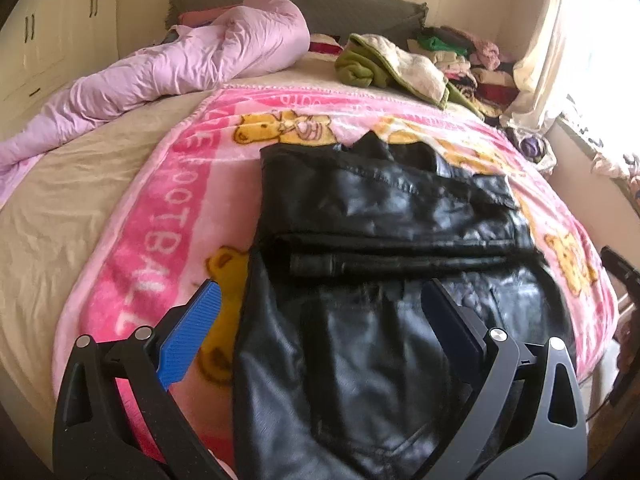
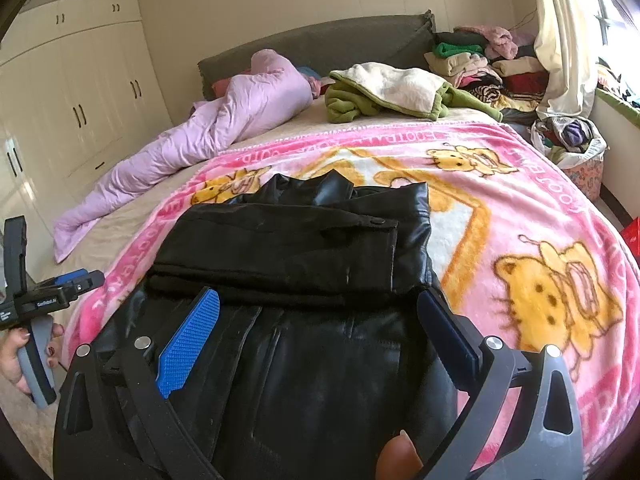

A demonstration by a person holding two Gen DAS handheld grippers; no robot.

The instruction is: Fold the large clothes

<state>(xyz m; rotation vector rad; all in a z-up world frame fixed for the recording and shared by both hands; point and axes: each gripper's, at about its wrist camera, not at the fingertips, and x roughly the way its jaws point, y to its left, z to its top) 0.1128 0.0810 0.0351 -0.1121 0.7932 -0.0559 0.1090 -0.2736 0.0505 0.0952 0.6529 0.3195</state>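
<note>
Both claws released: left claw (image 1: 320, 300) and right claw (image 2: 318, 308) spread wide above the black leather jacket (image 2: 288, 248), gripping nothing. Jacket's near hem is cut off at 6 o'clock. It lies partly folded on a pink blanket (image 2: 520, 184) covering the bed (image 1: 60, 200); wardrobe (image 2: 80, 92) at 10 o'clock.

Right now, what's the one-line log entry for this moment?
stage: mid-fold | black leather jacket: sleeves folded across, on pink blanket | left gripper: open | right gripper: open, above jacket

One black leather jacket (image 1: 384, 240), one pink blanket (image 1: 168, 208), two hand-held grippers
</note>
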